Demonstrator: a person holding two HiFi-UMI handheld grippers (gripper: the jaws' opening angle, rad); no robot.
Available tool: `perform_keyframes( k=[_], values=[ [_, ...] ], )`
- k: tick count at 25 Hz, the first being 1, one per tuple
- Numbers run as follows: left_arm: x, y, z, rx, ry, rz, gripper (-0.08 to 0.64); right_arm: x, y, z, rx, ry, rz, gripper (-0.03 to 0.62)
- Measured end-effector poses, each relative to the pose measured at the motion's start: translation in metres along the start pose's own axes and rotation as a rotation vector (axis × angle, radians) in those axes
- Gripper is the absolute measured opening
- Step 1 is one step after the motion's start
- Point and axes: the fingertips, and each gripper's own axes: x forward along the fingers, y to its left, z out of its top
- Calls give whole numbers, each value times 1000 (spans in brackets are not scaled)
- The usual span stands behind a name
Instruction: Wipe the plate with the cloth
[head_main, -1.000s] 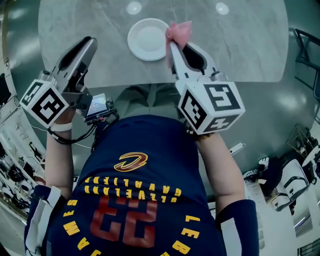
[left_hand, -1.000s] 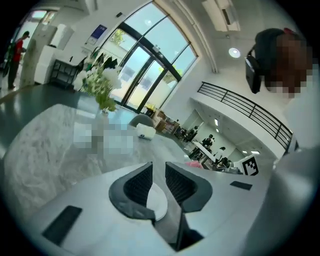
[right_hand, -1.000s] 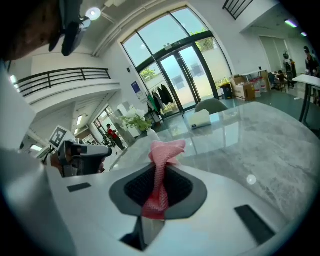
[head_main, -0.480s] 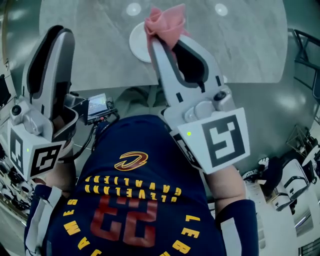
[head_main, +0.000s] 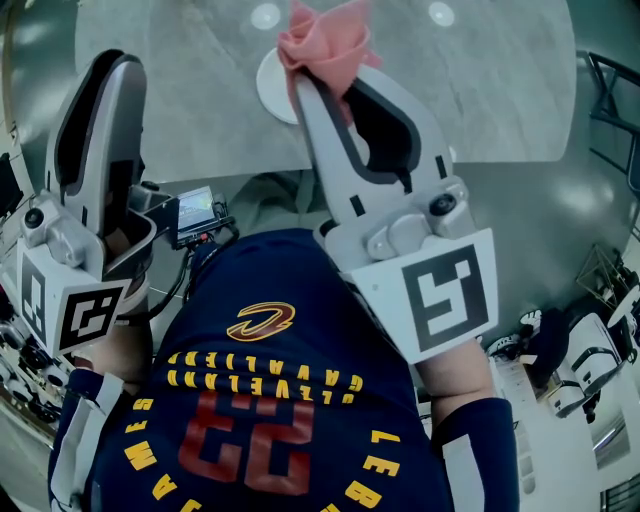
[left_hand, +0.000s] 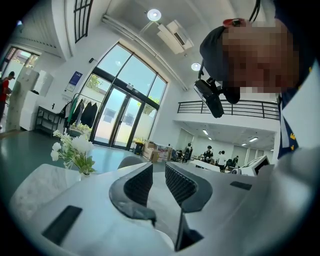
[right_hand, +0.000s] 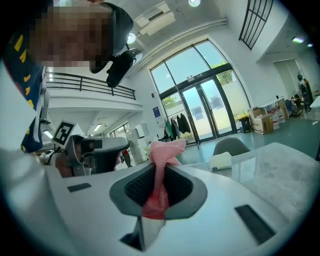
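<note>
Jaws of right tool (right_hand: 159, 172) clamped on pink mesh-textured cloth (right_hand: 162, 150), which stands bunched above the tips. Left tool (left_hand: 159, 171) slightly parted, holding nothing. Head view: both tools held above grey marble counter (head_main: 480, 90); cloth overlaps white plate (head_main: 268, 88) lying on it. Room: high hall with glazed doors (right_hand: 200, 110) and mezzanine railing (right_hand: 90, 85); white flowers (left_hand: 72, 150) on the counter.

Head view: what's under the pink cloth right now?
A white plate on the marble table; only its left edge shows. The cloth, clamped in the right hand-held gripper, covers the rest.
</note>
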Motion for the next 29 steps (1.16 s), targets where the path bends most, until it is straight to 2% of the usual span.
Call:
perform_keyframes(
  k=[24,29],
  values=[
    [-6,-1,-5,-6,7,12,83,-1,5,-1,-39,7,10,40],
    [0,-2,0,13,-5,8,83,-1,7,-3,-46,12,13,40]
  ],
)
